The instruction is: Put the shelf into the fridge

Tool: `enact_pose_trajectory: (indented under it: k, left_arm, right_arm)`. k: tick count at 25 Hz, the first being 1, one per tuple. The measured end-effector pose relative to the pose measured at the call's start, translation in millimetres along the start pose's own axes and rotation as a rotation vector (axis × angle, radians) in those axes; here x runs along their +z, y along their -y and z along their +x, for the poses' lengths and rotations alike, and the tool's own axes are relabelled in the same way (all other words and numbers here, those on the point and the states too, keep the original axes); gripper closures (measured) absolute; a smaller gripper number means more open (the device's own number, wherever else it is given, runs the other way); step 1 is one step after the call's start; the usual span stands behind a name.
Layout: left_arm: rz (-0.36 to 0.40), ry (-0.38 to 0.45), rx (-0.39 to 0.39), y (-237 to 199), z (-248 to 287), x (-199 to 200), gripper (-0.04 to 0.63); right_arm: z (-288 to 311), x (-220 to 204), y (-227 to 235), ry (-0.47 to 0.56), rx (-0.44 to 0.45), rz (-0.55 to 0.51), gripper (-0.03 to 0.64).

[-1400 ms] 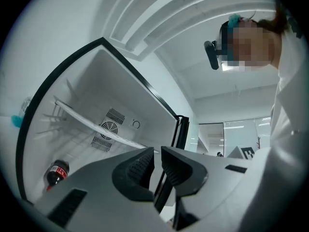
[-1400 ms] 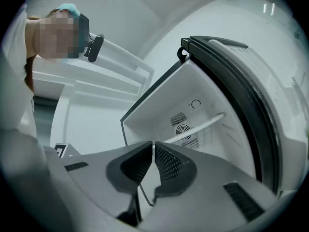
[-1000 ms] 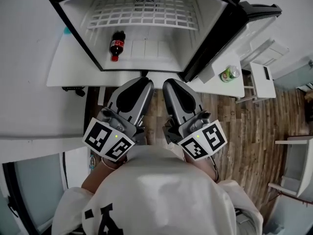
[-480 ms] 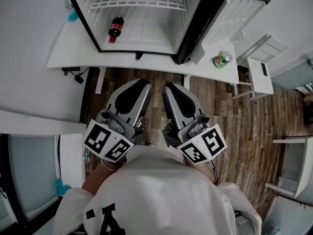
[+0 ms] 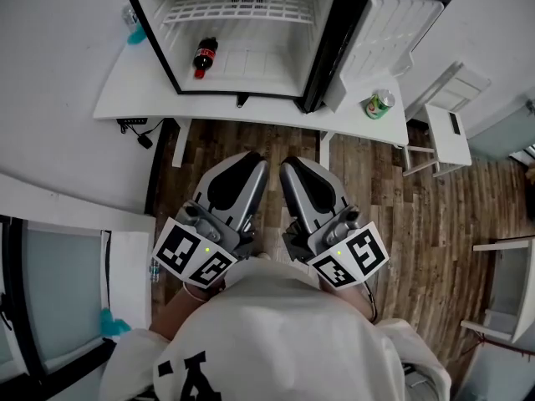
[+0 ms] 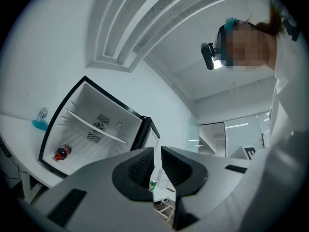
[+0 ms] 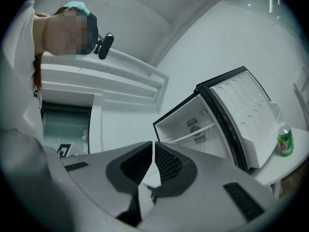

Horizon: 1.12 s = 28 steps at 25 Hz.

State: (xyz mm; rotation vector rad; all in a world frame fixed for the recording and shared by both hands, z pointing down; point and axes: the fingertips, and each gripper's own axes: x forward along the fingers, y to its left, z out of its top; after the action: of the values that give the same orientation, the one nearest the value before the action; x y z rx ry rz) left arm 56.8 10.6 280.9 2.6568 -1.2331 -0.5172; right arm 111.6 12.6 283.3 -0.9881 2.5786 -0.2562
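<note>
The fridge [image 5: 251,63] loses its top over the head view's 12 o'clock edge. The label on the bottle [image 5: 205,57] inside and the print on the can [image 5: 379,103] at 2 o'clock are too small to read. A blue thing [image 5: 134,25] at 11 o'clock sits half behind the fridge; what it is cannot be told. In the right gripper view, the right gripper [image 7: 153,146] hides the fridge's lower part

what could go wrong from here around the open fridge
1. The cola bottle lies on its side toward the front of the fridge; a bump could roll it out.
2. The green can stands on the table close beside the open door, so the right gripper reaching for the door might knock it.
3. Whether the shelf sits fully on its rails cannot be told; if not, it may tip.
</note>
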Motion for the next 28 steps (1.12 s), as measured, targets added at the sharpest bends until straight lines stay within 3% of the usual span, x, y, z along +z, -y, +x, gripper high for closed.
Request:
enact_pose_trajectory:
  k: [11, 28]
  left_arm:
    - [0.002, 0.012, 0.024, -2.5, -31.7, 3.8, 0.545]
    - [0.013, 0.058, 0.050, 14.3, -131.0, 35.0, 0.545]
  right_arm:
    - [8.5, -18.2, -28.8, -0.031, 0.060, 0.029, 0.578]
    - [-17.6, -38.3, -134.5, -0.074, 0.057, -0.038, 0.578]
